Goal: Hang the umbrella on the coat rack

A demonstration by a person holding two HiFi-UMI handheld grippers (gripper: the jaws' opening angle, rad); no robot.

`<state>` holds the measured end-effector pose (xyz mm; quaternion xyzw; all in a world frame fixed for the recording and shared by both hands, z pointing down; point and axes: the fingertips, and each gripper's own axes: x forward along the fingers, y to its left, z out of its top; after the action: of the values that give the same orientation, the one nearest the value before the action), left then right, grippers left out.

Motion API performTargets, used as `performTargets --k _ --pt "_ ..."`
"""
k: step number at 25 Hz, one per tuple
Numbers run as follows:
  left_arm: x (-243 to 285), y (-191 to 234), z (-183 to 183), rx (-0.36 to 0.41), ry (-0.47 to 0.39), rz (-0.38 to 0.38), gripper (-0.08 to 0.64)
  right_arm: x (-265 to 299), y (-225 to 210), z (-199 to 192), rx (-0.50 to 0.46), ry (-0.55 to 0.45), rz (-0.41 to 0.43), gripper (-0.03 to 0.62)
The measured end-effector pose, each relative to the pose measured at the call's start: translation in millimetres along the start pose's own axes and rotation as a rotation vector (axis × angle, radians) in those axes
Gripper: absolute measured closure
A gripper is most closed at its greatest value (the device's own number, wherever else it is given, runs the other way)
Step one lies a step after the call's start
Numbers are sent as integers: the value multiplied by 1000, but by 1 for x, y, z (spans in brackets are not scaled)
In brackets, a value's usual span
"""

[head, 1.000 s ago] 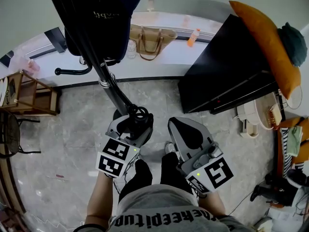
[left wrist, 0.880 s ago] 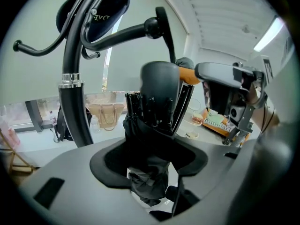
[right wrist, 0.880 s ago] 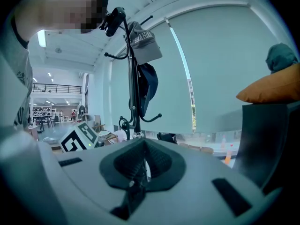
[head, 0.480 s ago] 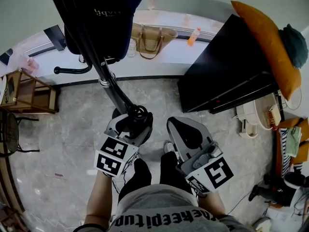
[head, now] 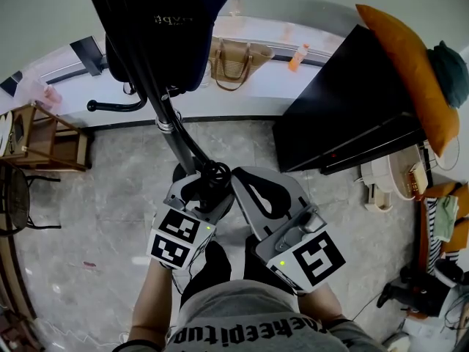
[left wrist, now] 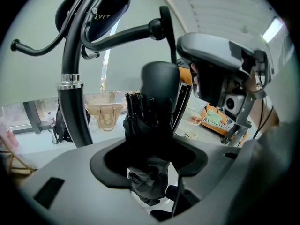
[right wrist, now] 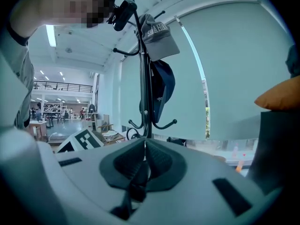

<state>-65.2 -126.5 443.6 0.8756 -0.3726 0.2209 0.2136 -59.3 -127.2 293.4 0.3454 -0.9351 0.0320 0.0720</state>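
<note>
Black folded umbrella (left wrist: 150,121) upright in left tool (head: 206,188), handle uppermost, right tool (right wrist: 144,149) closed, empty.

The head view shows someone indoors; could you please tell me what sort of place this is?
Probably a large office or lab hall with a corner set up like a home entryway: a coat rack, a tan handbag on the window ledge, and desks under ceiling lights in the right gripper view.
</note>
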Motion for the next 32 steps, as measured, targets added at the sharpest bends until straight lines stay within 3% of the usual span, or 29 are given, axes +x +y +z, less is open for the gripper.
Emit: performTargets --k 20,28,32 --pt "-1 4 0 7 -4 0 314 27 -5 -9 -34 61 -25 580" --pt "1 8 -9 61 15 15 307 27 -3 -12 -29 67 -23 580" --pt "-2 22 -12 5 -22 37 299 26 -4 -13 -24 65 -26 580"
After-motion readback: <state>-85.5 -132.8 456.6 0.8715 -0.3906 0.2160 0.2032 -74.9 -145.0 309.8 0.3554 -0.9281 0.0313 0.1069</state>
